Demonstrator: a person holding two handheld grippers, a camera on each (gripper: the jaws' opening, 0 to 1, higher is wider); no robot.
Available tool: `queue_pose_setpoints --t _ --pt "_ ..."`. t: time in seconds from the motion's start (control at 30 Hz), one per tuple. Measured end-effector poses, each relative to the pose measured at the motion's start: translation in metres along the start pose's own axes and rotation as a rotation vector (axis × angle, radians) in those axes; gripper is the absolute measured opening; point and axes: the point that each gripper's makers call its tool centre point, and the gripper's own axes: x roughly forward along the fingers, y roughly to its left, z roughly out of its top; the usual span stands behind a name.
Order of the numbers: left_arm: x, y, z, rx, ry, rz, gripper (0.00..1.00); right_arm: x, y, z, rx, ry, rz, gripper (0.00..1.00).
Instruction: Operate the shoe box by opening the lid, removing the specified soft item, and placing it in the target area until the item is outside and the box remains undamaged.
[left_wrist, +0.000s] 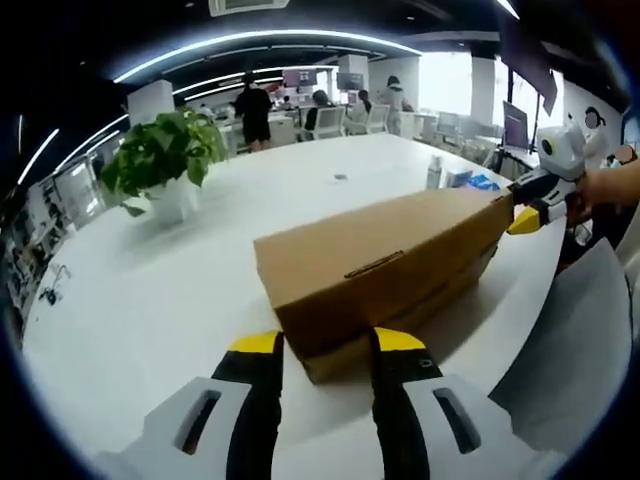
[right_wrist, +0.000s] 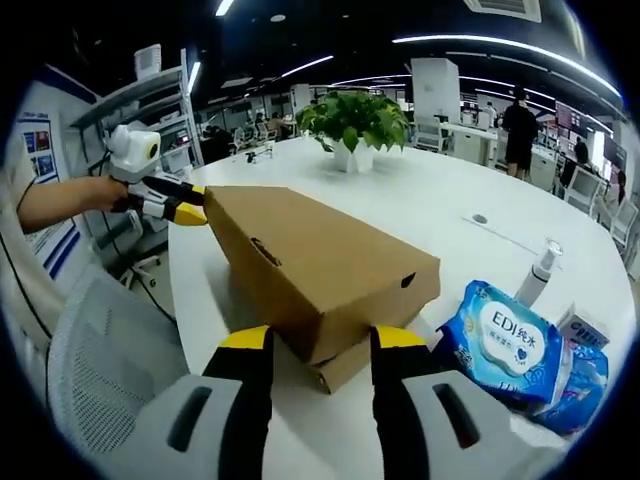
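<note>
Both tongs (left_wrist: 327, 343) (right_wrist: 320, 338) apart at shoe box (left_wrist: 385, 265) ends; blue packs (right_wrist: 505, 347) in right gripper view.

A shoe box (right_wrist: 320, 265) of plain brown cardboard, matt and slightly rough. It sits on a smooth white surface (left_wrist: 150, 290) with a soft sheen. Each tool (left_wrist: 327, 345) looks like hard plastic: black jaws, yellow tips, white glossy body. Beside the box lie tissue packs (right_wrist: 508, 345) in shiny blue plastic film. A chair back (right_wrist: 105, 370) is grey woven mesh.
</note>
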Motion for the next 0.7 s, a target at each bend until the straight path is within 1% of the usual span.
queue_pose_setpoints --t 0.3,0.7 --pt "0.005 -0.003 -0.01 0.003 0.04 -0.025 0.32 0.003 0.001 -0.009 0.002 0.018 0.007 0.37" --pt "0.013 -0.003 -0.02 -0.019 0.065 -0.032 0.32 0.009 -0.002 -0.017 0.033 0.037 -0.001 0.37"
